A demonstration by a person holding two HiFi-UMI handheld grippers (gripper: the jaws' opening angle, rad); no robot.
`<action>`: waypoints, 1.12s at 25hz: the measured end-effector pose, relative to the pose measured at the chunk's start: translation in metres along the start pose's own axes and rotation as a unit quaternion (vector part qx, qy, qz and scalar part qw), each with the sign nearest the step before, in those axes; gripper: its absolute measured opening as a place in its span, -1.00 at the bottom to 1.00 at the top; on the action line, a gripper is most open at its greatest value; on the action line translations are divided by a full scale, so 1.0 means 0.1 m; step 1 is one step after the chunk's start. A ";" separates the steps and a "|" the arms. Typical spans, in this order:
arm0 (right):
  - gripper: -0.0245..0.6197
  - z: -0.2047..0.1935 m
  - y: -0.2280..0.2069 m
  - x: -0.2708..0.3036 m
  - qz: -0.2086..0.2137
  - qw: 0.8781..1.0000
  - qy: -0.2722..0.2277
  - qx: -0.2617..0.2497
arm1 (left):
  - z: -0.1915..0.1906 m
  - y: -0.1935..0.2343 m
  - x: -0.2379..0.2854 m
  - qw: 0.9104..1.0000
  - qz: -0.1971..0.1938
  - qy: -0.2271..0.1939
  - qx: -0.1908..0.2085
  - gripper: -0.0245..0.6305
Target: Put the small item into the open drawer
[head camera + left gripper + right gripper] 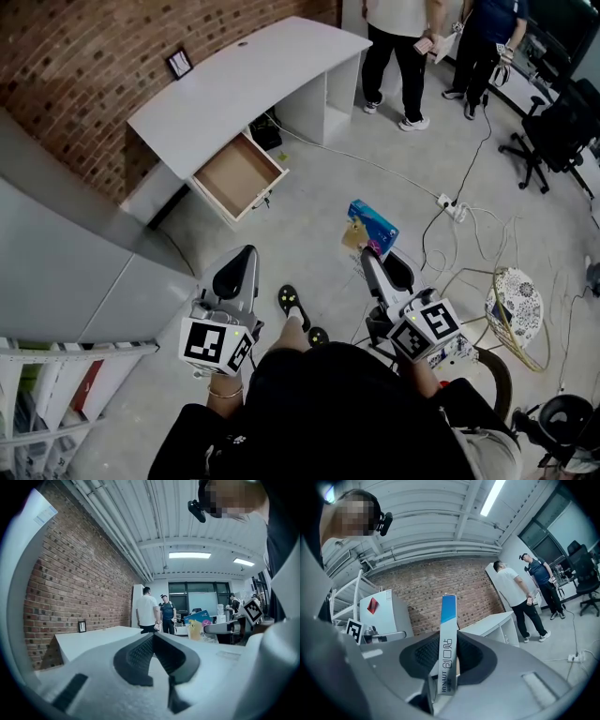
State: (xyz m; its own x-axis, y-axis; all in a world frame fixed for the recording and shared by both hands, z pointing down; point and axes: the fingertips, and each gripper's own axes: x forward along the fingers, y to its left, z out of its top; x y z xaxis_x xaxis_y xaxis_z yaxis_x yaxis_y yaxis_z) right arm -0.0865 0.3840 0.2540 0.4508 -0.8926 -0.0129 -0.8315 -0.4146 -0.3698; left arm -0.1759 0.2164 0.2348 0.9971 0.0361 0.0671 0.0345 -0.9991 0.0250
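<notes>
The small item is a flat blue and white box (372, 228) with a yellow picture, held out over the floor. My right gripper (368, 256) is shut on it. In the right gripper view the box's narrow edge (447, 641) stands upright between the dark pads (425, 654) of that gripper (450, 638). The open wooden drawer (239, 175) sticks out under the white desk (244, 80), ahead and to the left; nothing shows inside it. My left gripper (244, 258) hangs beside my left knee. Its tips (153, 635) meet with nothing between them. The box (199, 623) also shows there at the right.
Two people (403, 37) stand behind the desk's right end. An office chair (553, 131) is at far right. A power strip with cables (450, 206) and a patterned stool (516, 305) lie on the floor at right. A grey cabinet (56, 253) fills the left. A small frame (179, 63) stands on the desk.
</notes>
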 end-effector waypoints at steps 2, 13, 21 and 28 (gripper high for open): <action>-0.63 0.00 -0.03 0.07 0.002 1.000 0.001 -0.002 | 0.02 0.08 0.07 1.000 0.005 -0.007 0.003 -0.93; -0.63 0.11 -0.27 0.80 -0.013 1.000 0.019 0.004 | 0.07 0.64 0.64 1.000 -0.002 0.005 -0.005 -0.93; -0.63 0.13 -0.39 1.38 0.002 0.999 0.035 0.006 | 0.07 1.11 0.89 1.000 0.022 0.011 -0.009 -0.93; -0.63 0.09 -0.33 1.94 0.038 0.998 0.047 0.003 | 0.06 1.61 0.84 0.997 0.072 0.011 -0.010 -0.93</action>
State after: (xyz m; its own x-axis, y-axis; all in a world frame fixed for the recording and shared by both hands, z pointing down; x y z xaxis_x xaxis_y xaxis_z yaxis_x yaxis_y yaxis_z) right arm 0.0316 0.2258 0.2555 0.3534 -0.9344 0.0451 -0.8600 -0.3435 -0.3773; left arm -0.0859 0.0582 0.2383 0.9899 -0.1070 0.0930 -0.1105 -0.9933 0.0331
